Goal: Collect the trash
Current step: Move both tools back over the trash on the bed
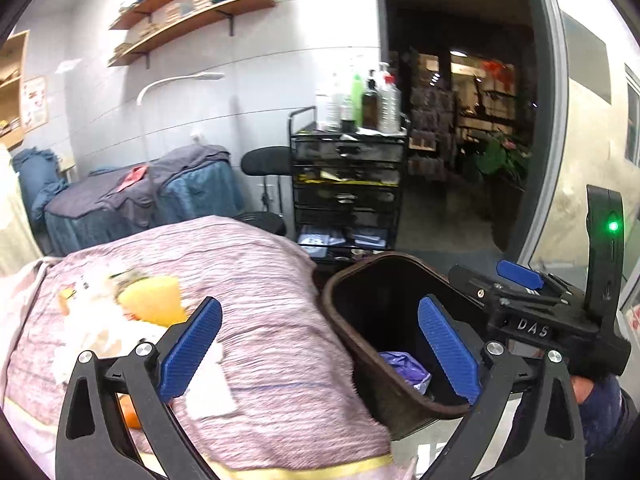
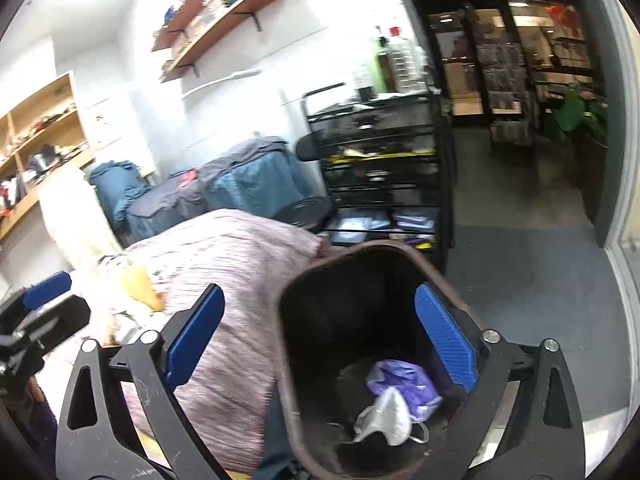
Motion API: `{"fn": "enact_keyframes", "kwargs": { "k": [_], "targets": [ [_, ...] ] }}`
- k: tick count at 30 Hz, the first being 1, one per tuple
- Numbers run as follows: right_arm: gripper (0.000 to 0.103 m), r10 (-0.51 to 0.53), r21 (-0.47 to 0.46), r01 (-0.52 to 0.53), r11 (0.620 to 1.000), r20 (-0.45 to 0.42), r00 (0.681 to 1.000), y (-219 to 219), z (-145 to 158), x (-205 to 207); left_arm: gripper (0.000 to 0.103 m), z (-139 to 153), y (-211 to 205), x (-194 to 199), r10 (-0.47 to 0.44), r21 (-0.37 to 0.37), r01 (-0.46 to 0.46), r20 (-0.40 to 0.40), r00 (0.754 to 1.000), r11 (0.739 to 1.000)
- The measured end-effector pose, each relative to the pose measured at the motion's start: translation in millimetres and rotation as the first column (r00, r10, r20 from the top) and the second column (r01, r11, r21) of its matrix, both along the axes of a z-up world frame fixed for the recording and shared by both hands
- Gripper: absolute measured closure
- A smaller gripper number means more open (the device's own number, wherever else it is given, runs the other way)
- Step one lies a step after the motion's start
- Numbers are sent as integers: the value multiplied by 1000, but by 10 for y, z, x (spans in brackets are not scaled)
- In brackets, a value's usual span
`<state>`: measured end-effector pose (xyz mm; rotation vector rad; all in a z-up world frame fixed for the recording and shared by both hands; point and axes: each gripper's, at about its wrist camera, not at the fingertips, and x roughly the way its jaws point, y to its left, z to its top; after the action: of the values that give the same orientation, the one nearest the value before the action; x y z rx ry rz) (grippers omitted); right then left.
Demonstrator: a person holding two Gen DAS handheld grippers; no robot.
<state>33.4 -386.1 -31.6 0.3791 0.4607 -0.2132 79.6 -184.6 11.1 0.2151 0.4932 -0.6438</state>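
A brown bin (image 1: pixel 340 300) stands beside a bed covered with a pink striped blanket (image 1: pixel 260 280). In the bin lie a crumpled purple glove (image 2: pixel 404 380) and a white face mask (image 2: pixel 384 416). A yellow sponge-like piece (image 1: pixel 154 300), white crumpled tissues (image 1: pixel 92 320), white paper scraps (image 1: pixel 208 392) and an orange bit (image 1: pixel 132 412) lie on the blanket. My left gripper (image 1: pixel 320 348) is open and holds nothing; it hangs over the blanket's edge and the bin's rim. Above the bin (image 2: pixel 288 320), my right gripper (image 2: pixel 320 340) is also open and holds nothing.
A black drawer cart (image 1: pixel 348 184) topped with bottles stands behind the bin. A black stool (image 1: pixel 264 164) sits next to it. Tables draped in blue and grey cloth (image 1: pixel 140 196) line the wall under wooden shelves (image 1: pixel 192 12). An open doorway (image 1: pixel 460 120) is at the right.
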Motion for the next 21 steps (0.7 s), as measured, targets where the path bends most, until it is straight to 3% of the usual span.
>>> {"fn": "enact_keyframes", "kwargs": {
  "k": [11,21],
  "targets": [
    [7,244,-3,-244,970,29,969,786,167,380,6,-154,827,37,194,5,-194,-19,981,981],
    [7,474,-68,-476,877,-49,879,1599,115,778,6,-439,1775,260,368,-7,-373,-154,917,928]
  ]
}}
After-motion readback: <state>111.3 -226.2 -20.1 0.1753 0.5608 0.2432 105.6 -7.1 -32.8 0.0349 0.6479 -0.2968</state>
